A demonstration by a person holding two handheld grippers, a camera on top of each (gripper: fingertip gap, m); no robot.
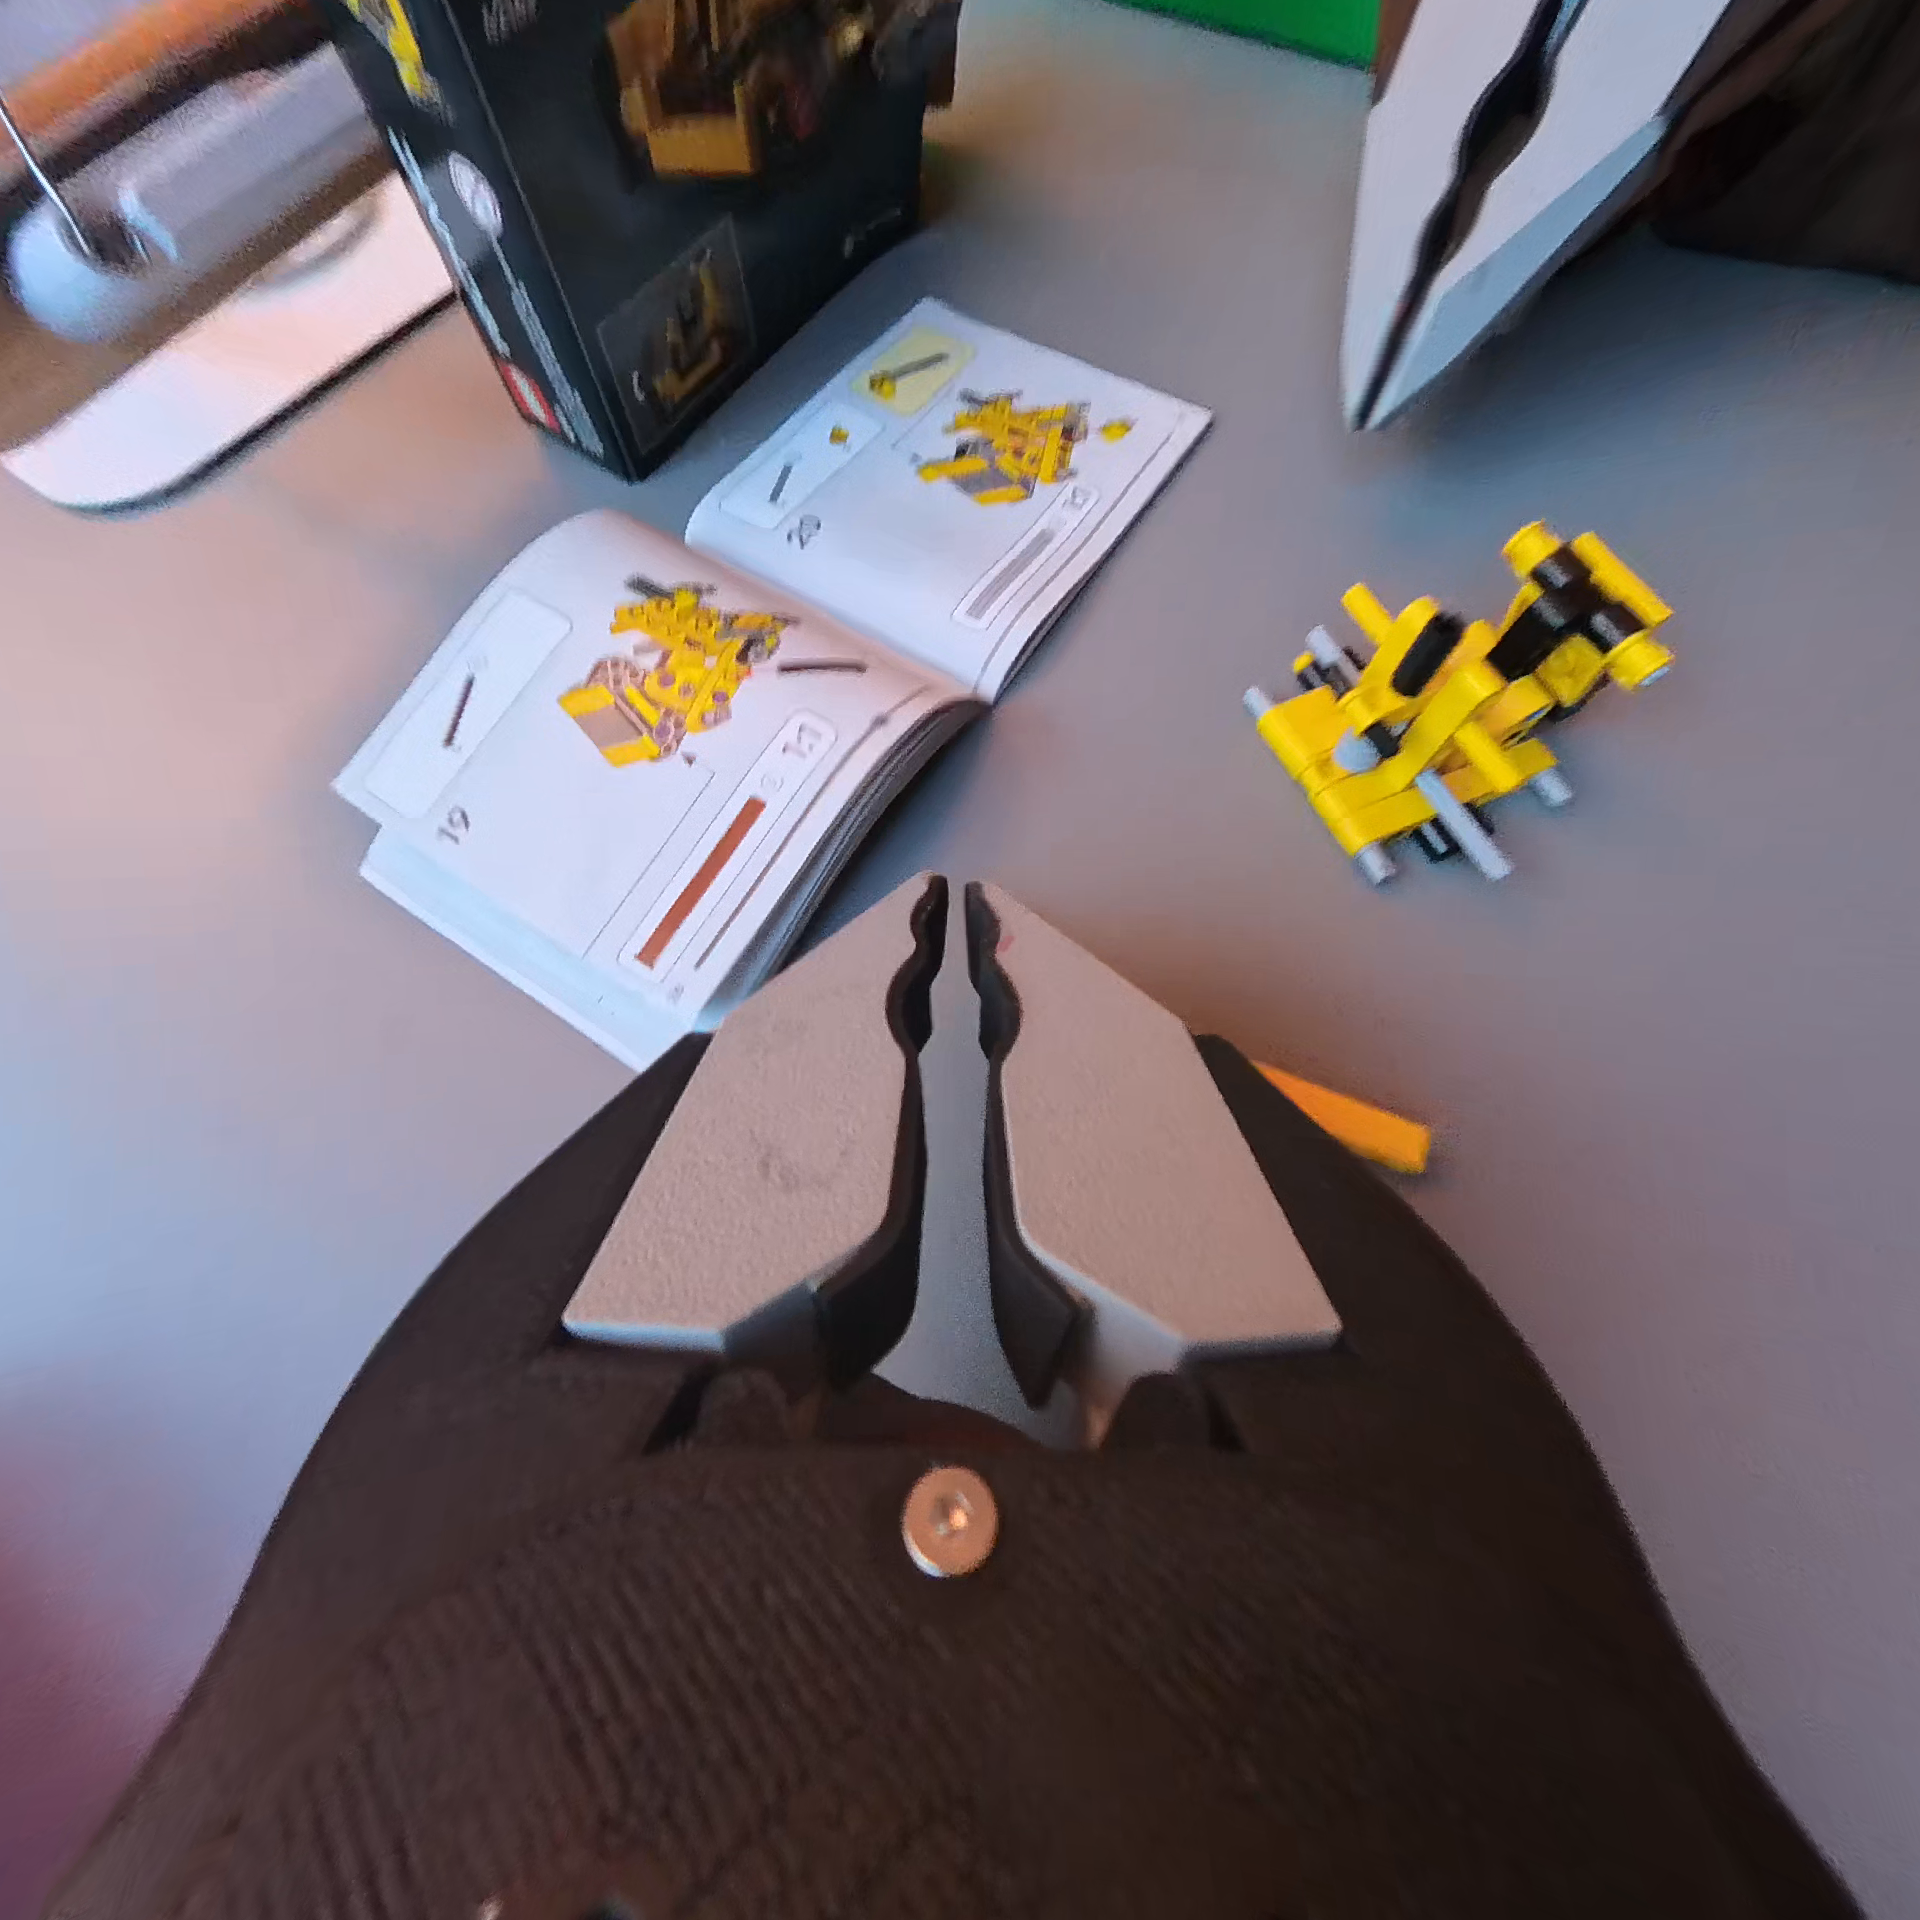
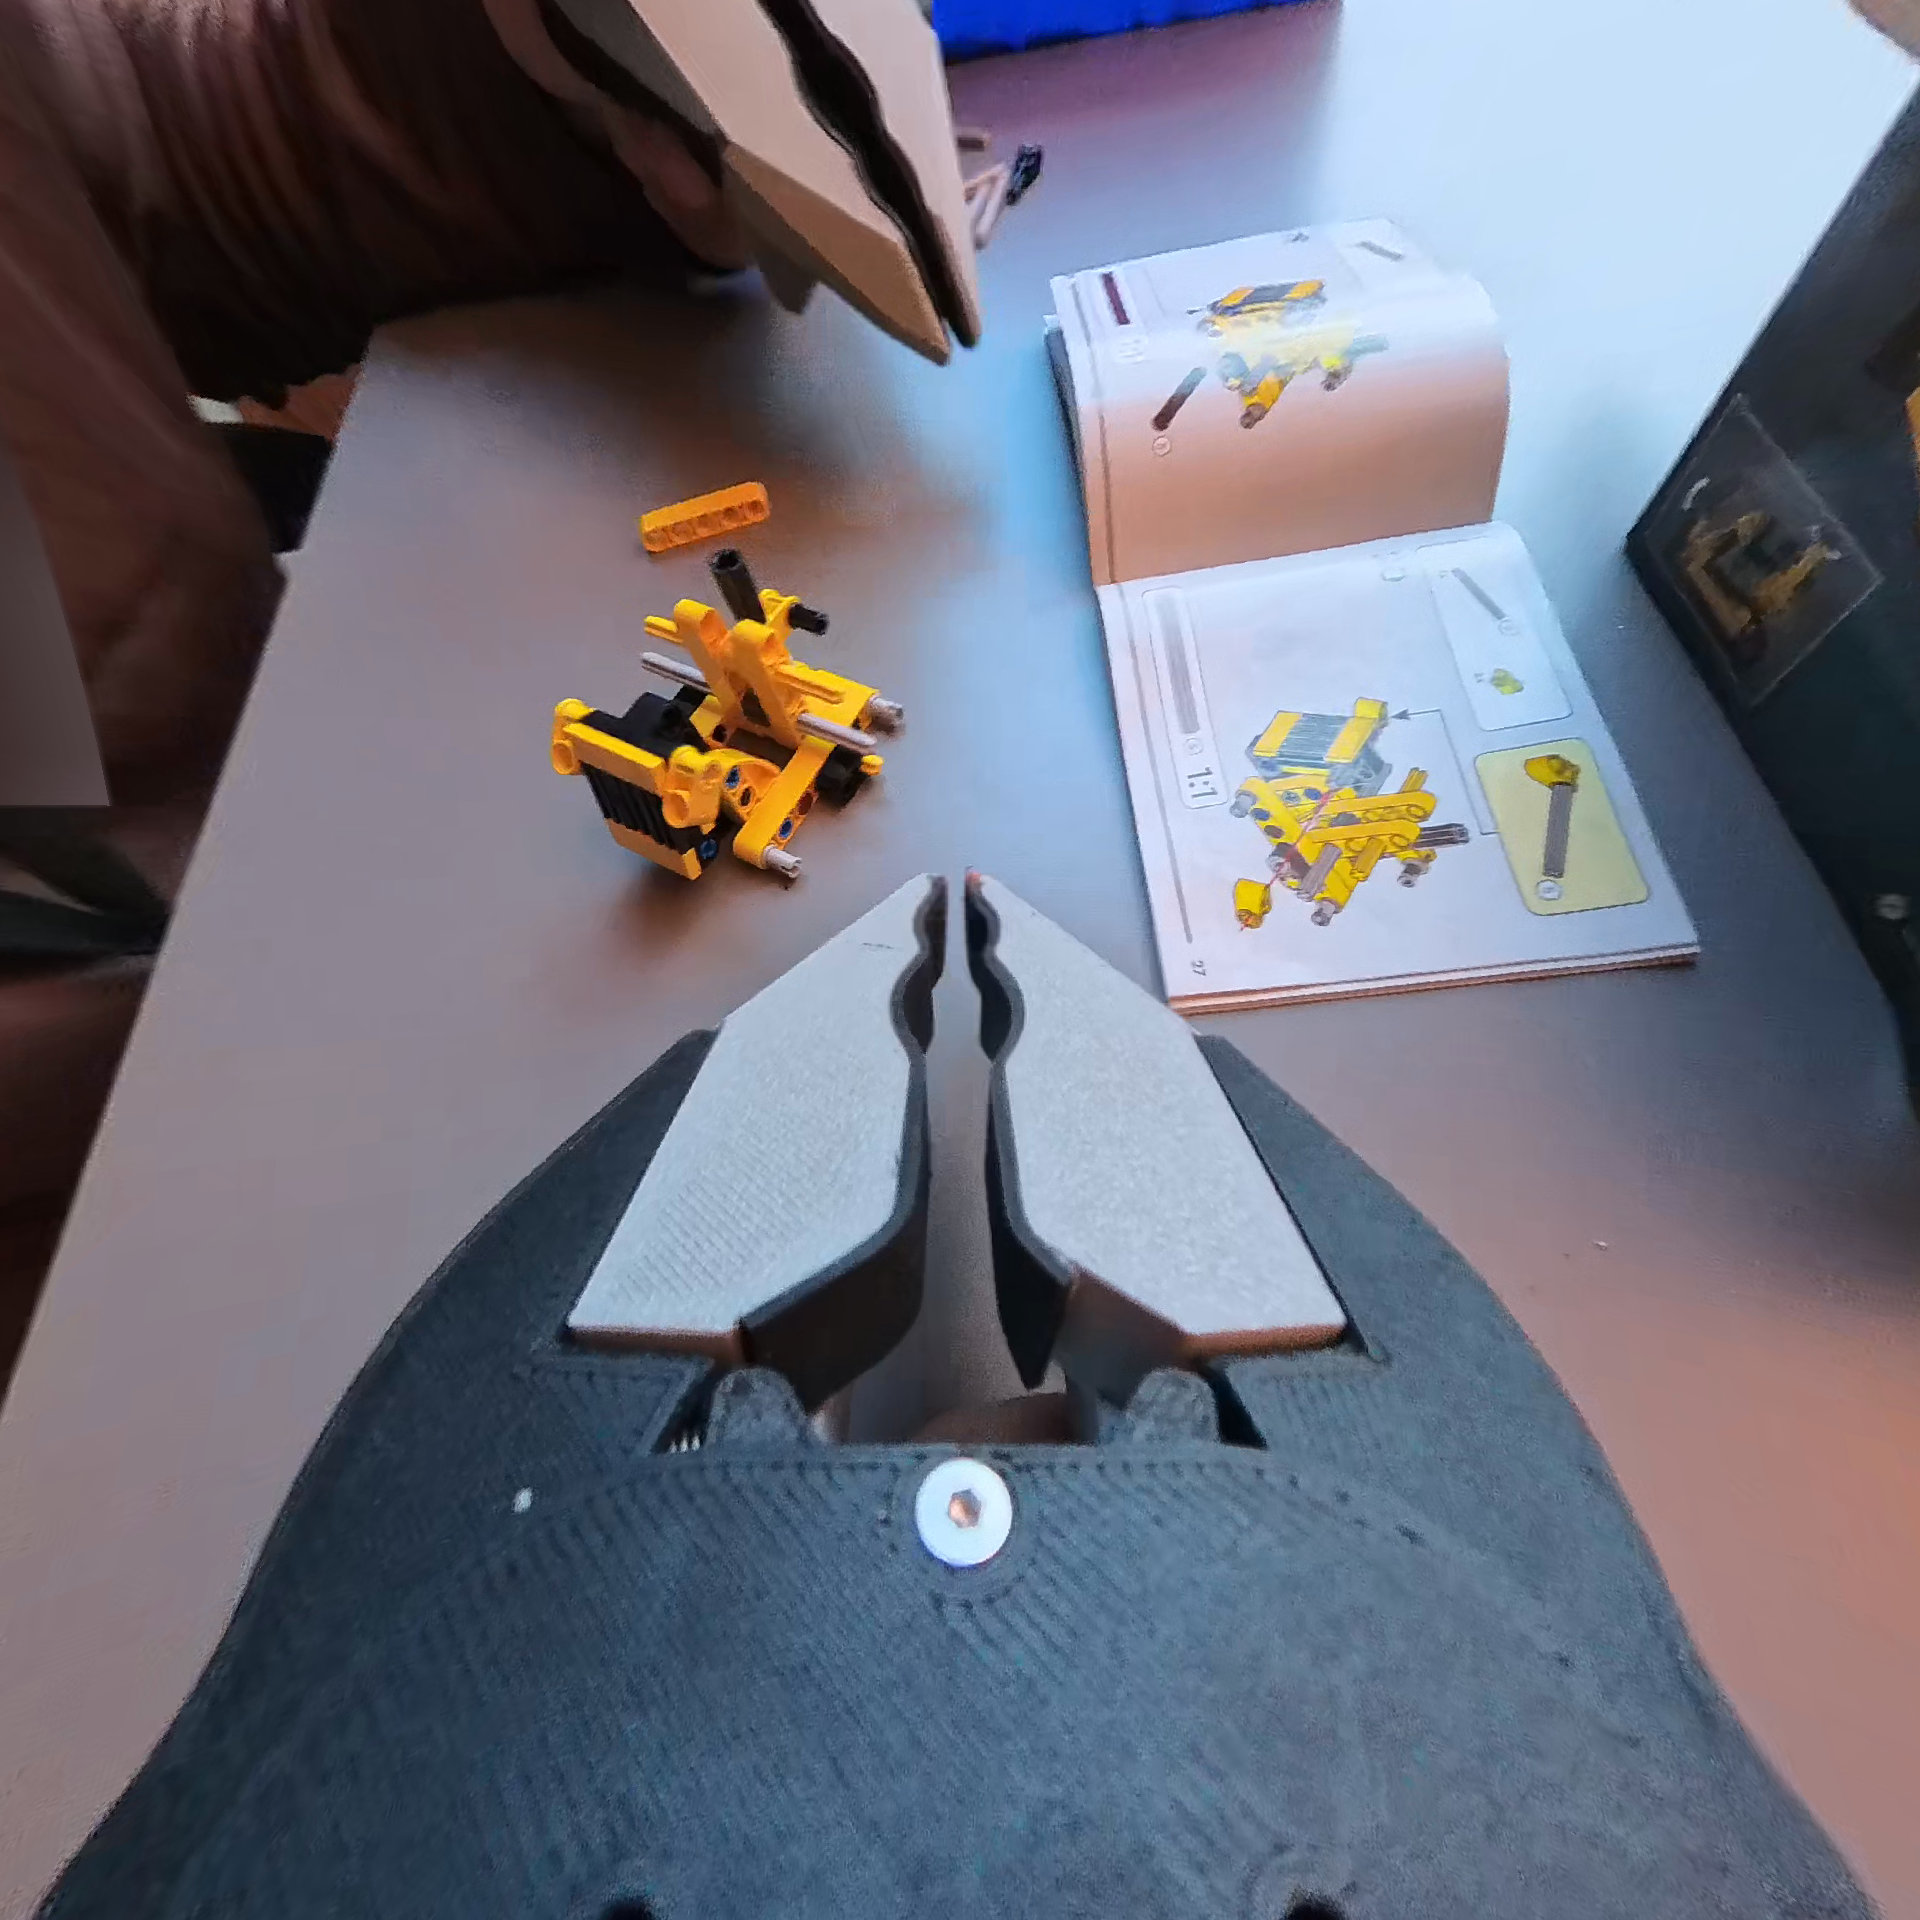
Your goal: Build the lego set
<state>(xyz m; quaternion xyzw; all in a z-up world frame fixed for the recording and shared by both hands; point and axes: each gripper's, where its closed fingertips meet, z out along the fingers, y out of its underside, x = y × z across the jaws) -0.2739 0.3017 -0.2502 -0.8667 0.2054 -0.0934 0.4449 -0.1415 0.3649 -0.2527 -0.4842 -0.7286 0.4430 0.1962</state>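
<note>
Yellow and black, the half-built model [image 2: 727, 738] sits alone on the grey table [image 2: 416, 1143], touching neither tool, and it's what the next move hangs on. From the right gripper [image 2: 956, 883] it lies ahead and off to the left of the tips; from the left gripper [image 1: 956, 888] it's ahead and well off to the right [image 1: 1455, 707]. So it's parked between the two, and I'd say the right one has the shorter reach, though it's close. Both grippers have their fingers drawn together with only a thin slit between the tips and nothing in either, so they'd have to spread before grabbing anything. The model's long axis, in the right wrist view, runs from the black grille end near the tool up toward the black pins at the far end, with grey axles [image 2: 821, 732] poking out sideways across it. A loose yellow beam [image 2: 704, 516] lies flat just past the model, long side roughly crosswise to the right tool's line. The open instruction booklet [image 2: 1392, 758] is on the other side of the right tips, with the box [image 1: 644, 208] beyond it. My guess: one gripper pins the model, the other fetches that beam.
</note>
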